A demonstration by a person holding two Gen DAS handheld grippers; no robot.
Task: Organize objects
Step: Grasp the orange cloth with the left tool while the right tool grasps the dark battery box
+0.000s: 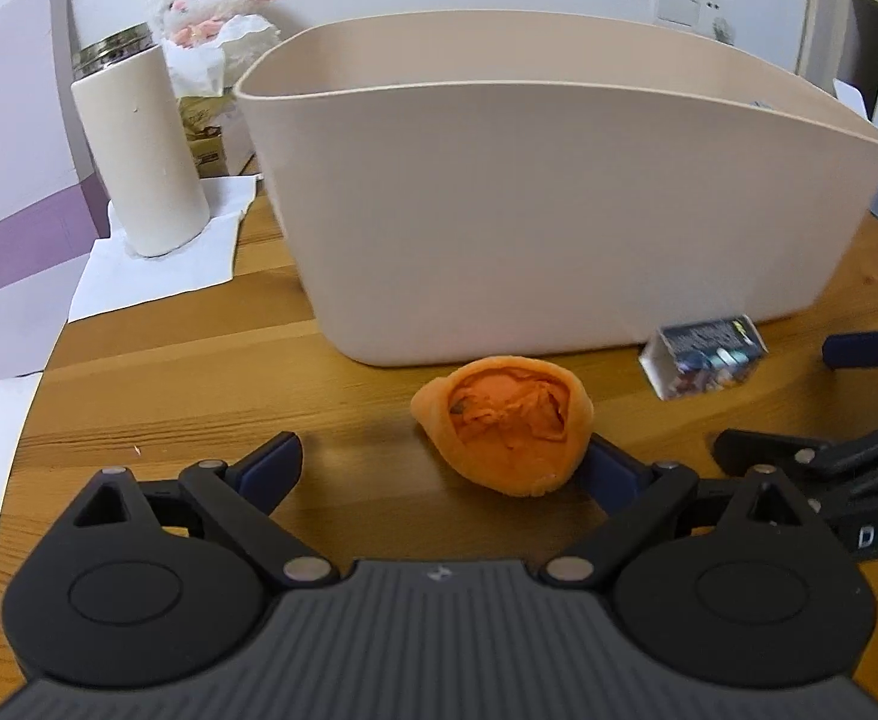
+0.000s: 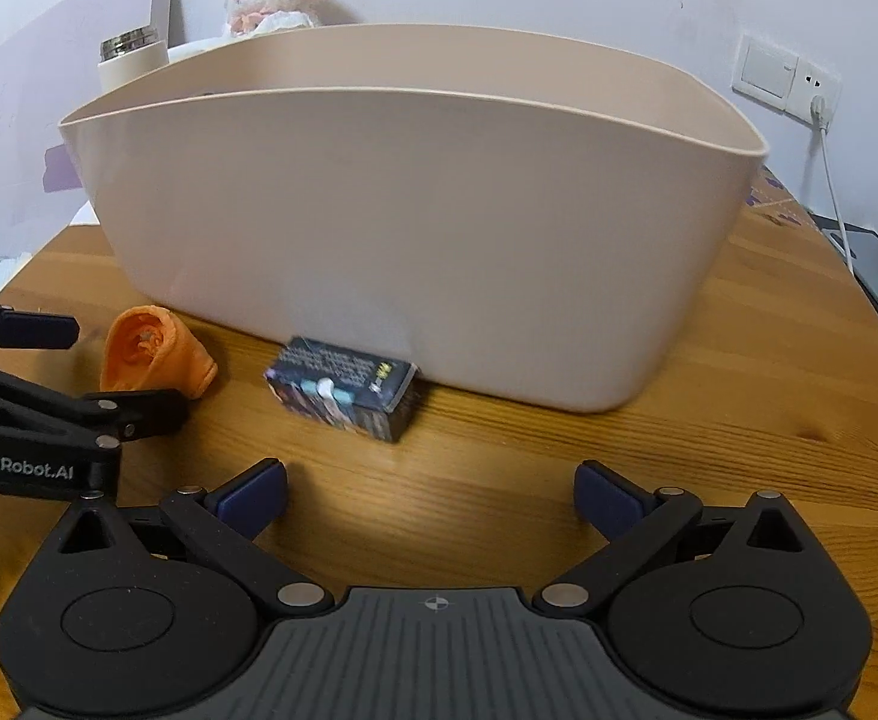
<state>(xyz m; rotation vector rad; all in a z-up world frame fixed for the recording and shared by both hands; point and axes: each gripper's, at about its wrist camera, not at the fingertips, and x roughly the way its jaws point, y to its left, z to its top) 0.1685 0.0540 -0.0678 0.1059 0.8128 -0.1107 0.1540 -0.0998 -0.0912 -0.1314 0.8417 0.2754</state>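
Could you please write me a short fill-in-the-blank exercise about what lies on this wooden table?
1. The crumpled orange cloth lies on the wooden table, in front of the large beige plastic ____.
2. The small dark printed box lies to the ____ of the cloth in both views.
3. The left gripper has its jaws ____, and so does the right gripper.
4. The white fluffy ____ sits behind the cream cylindrical flask.

Missing words: tub; right; open; toy

"GenRobot.AI" on left tool (image 2: 117,372)
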